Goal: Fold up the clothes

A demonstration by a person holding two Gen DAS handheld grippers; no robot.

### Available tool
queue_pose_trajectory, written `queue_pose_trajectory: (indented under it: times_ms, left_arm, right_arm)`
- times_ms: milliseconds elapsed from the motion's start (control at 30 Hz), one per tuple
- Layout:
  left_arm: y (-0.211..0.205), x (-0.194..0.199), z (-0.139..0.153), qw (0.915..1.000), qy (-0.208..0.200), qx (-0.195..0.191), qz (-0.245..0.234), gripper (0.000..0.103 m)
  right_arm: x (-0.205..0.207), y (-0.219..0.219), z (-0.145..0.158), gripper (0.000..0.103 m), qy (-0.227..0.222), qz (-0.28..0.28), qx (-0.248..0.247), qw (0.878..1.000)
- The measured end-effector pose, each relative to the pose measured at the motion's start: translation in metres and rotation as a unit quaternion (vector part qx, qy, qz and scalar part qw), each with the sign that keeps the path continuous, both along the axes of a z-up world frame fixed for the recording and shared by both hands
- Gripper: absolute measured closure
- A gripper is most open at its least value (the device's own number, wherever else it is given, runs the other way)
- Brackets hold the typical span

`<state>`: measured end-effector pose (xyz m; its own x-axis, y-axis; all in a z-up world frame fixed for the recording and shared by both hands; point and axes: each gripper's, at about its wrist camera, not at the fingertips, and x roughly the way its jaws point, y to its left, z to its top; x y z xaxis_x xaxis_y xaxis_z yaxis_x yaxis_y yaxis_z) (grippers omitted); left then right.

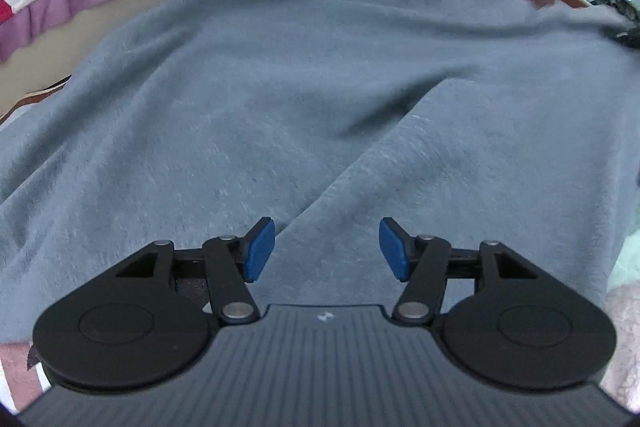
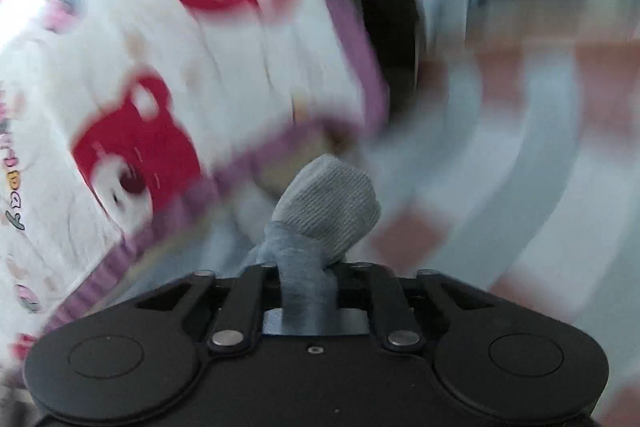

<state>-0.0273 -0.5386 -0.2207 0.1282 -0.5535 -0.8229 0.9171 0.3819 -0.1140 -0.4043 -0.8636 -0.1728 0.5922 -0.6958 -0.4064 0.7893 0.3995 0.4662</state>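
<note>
Soft top, easy to bunch
Right tongs [image 2: 308, 267] pinch the grey top's [image 1: 280, 87] cuff [image 2: 326, 203]; left tongs [image 1: 326, 249] wide, empty.

A blue-grey fleece garment [image 1: 304, 99] lies spread and creased ahead of the left hand-held gripper [image 1: 327, 249], while its ribbed cuff [image 2: 326, 203] bunches upward from the clamped right hand-held gripper [image 2: 306, 291].

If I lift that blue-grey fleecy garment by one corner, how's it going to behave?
Probably floppy: the garment lies in soft folds, and the bunched part in the right gripper droops. Its fuzzy nap suggests it shouldn't slip. Likely light.
</note>
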Motion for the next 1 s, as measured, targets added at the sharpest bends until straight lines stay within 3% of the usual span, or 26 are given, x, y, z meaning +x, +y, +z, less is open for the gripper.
queue_pose_trajectory:
  times_ms: [33,100,200,267,333,433,500,567,600,700,867,933,1000]
  left_arm:
    - [-0.001,0.001,-0.001,1.0000,0.005,-0.002,0.001,0.044]
    - [-0.004,0.003,-0.006,0.9998,0.021,-0.002,0.004,0.044]
    - [-0.014,-0.003,-0.017,0.9996,0.021,0.020,-0.006,0.044]
    - [-0.024,-0.009,-0.024,0.9978,-0.013,0.061,-0.023,0.044]
    - [-0.033,-0.012,-0.028,0.9931,-0.037,0.101,-0.046,0.044]
    - [-0.044,-0.008,-0.021,0.9862,-0.042,0.124,-0.101,0.044]
    - [-0.047,-0.002,-0.004,0.9791,-0.065,0.139,-0.134,0.044]
    - [-0.046,0.002,0.018,0.9666,-0.113,0.156,-0.169,0.044]
    - [-0.045,0.001,0.034,0.9543,-0.163,0.165,-0.188,0.044]
    - [-0.033,0.007,0.083,0.9351,-0.226,0.177,-0.208,0.044]
    - [0.019,0.013,0.135,0.9564,-0.219,0.138,-0.134,0.042]
    - [0.038,0.018,0.142,0.9689,-0.190,0.123,-0.100,0.042]
    - [0.055,0.013,0.142,0.9784,-0.178,0.089,-0.056,0.042]
  right_arm:
    - [-0.007,0.010,0.010,0.096,0.021,-0.019,-0.026,0.999]
    - [-0.014,0.014,-0.001,0.096,0.074,-0.050,-0.019,0.996]
    - [-0.010,0.003,-0.040,0.094,0.141,-0.046,0.033,0.988]
    - [-0.008,-0.004,-0.061,0.085,0.177,-0.044,0.063,0.981]
    - [-0.009,-0.002,-0.059,0.083,0.185,-0.055,0.066,0.979]
    - [-0.011,0.000,-0.051,0.065,0.209,-0.073,0.075,0.972]
    - [-0.021,0.006,-0.036,0.058,0.228,-0.097,0.087,0.965]
    - [-0.051,0.021,-0.023,0.055,0.202,-0.135,0.116,0.963]
    - [-0.069,0.029,-0.019,0.053,0.180,-0.155,0.137,0.962]
    - [-0.106,0.043,-0.023,0.053,0.091,-0.173,0.203,0.959]
    - [-0.053,0.058,0.008,0.052,-0.032,-0.008,0.223,0.974]
    - [-0.013,0.066,0.029,0.052,-0.081,0.076,0.224,0.968]
    - [0.034,0.077,0.051,0.051,-0.136,0.170,0.232,0.948]
